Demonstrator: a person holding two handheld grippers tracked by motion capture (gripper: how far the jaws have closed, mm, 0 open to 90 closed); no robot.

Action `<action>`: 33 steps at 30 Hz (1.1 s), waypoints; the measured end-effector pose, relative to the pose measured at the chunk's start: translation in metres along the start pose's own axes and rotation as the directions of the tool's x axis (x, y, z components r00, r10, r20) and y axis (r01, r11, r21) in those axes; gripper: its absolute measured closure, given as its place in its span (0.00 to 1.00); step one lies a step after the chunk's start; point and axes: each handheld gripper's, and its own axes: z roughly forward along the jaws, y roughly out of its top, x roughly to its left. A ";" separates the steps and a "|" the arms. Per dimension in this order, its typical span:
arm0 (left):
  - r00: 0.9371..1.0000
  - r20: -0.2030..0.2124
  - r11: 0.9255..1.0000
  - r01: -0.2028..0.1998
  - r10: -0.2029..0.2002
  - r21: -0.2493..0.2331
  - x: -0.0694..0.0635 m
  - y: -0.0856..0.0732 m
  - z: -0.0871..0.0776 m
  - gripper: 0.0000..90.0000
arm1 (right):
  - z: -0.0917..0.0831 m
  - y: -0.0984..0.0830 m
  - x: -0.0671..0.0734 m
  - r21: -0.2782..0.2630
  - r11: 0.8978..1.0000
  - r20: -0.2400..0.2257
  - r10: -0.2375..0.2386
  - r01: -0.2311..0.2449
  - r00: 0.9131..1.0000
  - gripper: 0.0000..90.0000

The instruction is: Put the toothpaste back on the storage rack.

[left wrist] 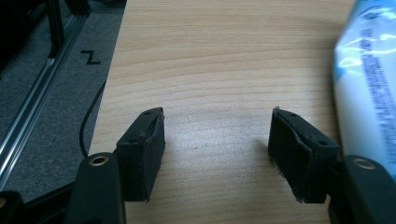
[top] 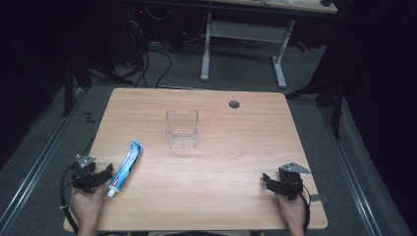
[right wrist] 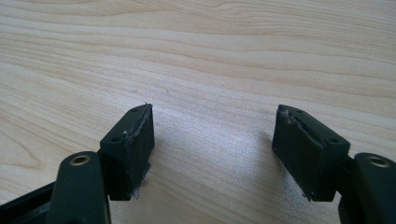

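1. The work looked to be at its opening step: the left tongs [top: 105, 173] sat just beside the toothpaste tube [top: 126, 167], jaws spread wide with bare wood between them, gripping nothing.
2. The tube lay flat near the front-left of the tabletop [top: 236, 147], cap end toward the person, well apart from the clear plastic container [top: 182, 129] standing nearer the middle.
3. The right tongs [top: 268, 180] rested at the front-right, also open and empty.
4. The next move probably called for shifting the left tongs sideways over the tube and closing across its narrow width.
5. The tabletop was pale wood grain with a grey cable port [top: 234, 104] near the far edge.
6. Beyond lay grey carpet, what seemed to be loose cables in the dim background, and a white-legged desk [top: 246, 34].
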 end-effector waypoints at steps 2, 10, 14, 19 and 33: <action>1.000 -0.001 1.000 0.000 0.000 0.001 0.000 0.000 0.000 0.41 | 0.000 0.000 0.000 -0.001 1.000 0.000 -0.001 0.001 1.000 0.33; 1.000 0.001 1.000 0.001 -0.001 0.000 0.000 0.000 0.000 0.41 | 0.000 0.000 0.000 0.000 1.000 -0.001 0.000 0.000 1.000 0.33; 1.000 0.002 1.000 0.001 -0.001 0.001 0.000 0.000 0.000 0.41 | 0.000 0.000 0.000 0.000 1.000 0.000 -0.001 0.001 1.000 0.33; 1.000 0.003 1.000 0.001 -0.001 0.001 0.000 0.000 0.000 0.41 | 0.000 0.000 0.000 0.000 1.000 -0.001 -0.001 0.001 1.000 0.33; 1.000 0.016 1.000 0.015 -0.015 0.009 0.002 0.001 -0.001 0.40 | 0.000 0.000 0.000 0.000 1.000 -0.001 -0.001 0.001 1.000 0.33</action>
